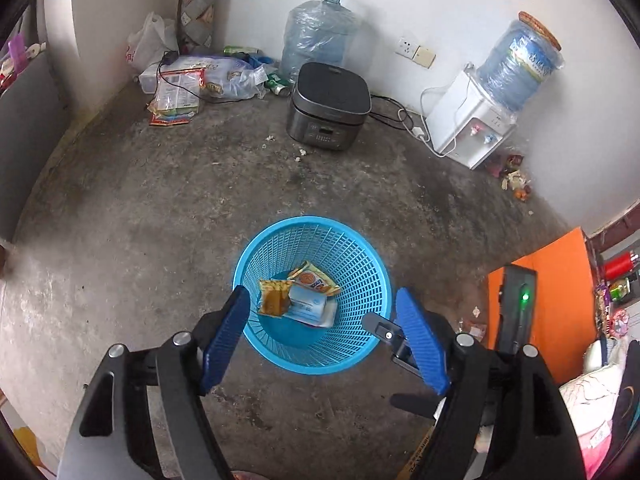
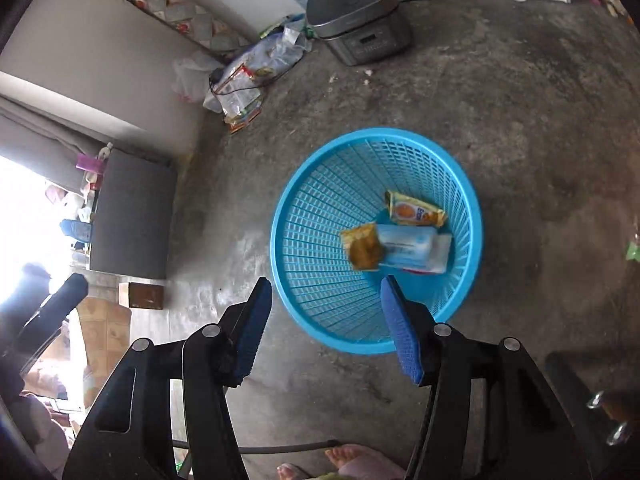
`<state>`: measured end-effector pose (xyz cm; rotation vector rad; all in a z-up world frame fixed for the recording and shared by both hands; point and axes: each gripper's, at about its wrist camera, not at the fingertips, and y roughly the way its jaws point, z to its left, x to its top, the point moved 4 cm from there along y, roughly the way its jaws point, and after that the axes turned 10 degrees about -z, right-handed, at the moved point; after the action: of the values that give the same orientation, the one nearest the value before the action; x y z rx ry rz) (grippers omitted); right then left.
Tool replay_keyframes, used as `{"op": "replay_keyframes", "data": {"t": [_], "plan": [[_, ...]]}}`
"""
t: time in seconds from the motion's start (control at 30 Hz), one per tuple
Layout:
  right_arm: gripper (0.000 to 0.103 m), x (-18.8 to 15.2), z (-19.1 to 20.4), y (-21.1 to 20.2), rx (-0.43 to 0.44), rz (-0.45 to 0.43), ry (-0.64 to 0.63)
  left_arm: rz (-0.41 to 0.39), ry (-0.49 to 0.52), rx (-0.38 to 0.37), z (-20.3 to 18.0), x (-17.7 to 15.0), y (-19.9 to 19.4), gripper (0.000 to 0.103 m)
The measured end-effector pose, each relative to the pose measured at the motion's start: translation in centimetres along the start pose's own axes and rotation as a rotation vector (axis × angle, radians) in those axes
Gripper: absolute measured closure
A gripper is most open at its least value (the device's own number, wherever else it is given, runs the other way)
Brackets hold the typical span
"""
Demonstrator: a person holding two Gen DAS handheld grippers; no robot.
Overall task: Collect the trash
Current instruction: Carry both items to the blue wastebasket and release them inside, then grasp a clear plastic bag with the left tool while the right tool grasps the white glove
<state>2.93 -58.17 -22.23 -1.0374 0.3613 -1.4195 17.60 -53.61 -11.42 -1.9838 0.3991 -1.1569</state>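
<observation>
On the concrete floor (image 1: 160, 220) stands one blue mesh basket (image 1: 360, 264), upright, holding three pieces of trash: one orange biscuit wrapper (image 1: 314, 278), one yellow-brown packet (image 1: 274, 298) and one pale blue tissue pack (image 1: 310, 306). The packet lies partly over the tissue pack; the wrapper lies just beside both, toward the far wall of the basket. Above the near rim hangs the left hand-held gripper (image 1: 320, 308), its two blue fingers spread wide with nothing between them. In the right wrist view, the right hand-held gripper (image 2: 326, 294) hovers over the basket's near-left rim, its two fingers likewise spread and empty. Along the far wall: one rice cooker (image 1: 329, 106), two water jugs, one standing on the floor (image 1: 316, 36) and one mounted on a white dispenser (image 1: 466, 128), and one heap of bags (image 1: 200, 80) in the corner. Small scraps (image 1: 514, 178) lie beside the dispenser.
</observation>
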Motion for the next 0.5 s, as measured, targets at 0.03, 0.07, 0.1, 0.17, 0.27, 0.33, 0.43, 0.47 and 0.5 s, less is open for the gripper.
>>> {"op": "replay_keyframes", "data": {"t": [0.03, 0.07, 0.1, 0.17, 0.27, 0.33, 0.43, 0.47, 0.5], "plan": [[0.048, 0.0, -0.1, -0.6, 0.007, -0.016, 0.0, -0.024, 0.01, 0.007, 0.3, 0.3, -1.1, 0.027], [0.048, -0.1, -0.1, -1.4, 0.017, -0.034, -0.002, -0.049, 0.018, 0.013, 0.5, 0.6, -2.4, 0.026], [0.048, 0.0, 0.2, -2.1, 0.026, -0.053, -0.006, -0.069, 0.02, 0.015, 0.7, 1.0, -3.8, 0.026], [0.048, 0.3, 1.0, -4.1, 0.05, -0.098, -0.02, -0.098, 0.016, 0.014, 0.9, 1.7, -6.6, 0.026], [0.048, 0.7, 3.1, -7.7, 0.107, -0.182, -0.068, -0.158, 0.025, -0.001, 1.1, 2.5, -12.0, 0.026], [0.047, 0.8, 4.8, -10.1, 0.132, -0.239, -0.116, -0.214, 0.046, -0.01, 1.3, 2.5, -16.2, 0.026], [0.042, 0.1, 7.8, -13.4, 0.175, -0.31, -0.193, -0.305, 0.065, -0.006, 1.7, 1.8, -23.0, 0.022], [0.04, -0.4, 8.9, -14.5, 0.194, -0.332, -0.222, -0.337, 0.067, -0.001, 2.0, 1.2, -25.4, 0.02], [0.036, -1.0, 10.0, -15.8, 0.216, -0.356, -0.253, -0.367, 0.064, 0.002, 2.4, 0.5, -27.6, 0.018]]}}
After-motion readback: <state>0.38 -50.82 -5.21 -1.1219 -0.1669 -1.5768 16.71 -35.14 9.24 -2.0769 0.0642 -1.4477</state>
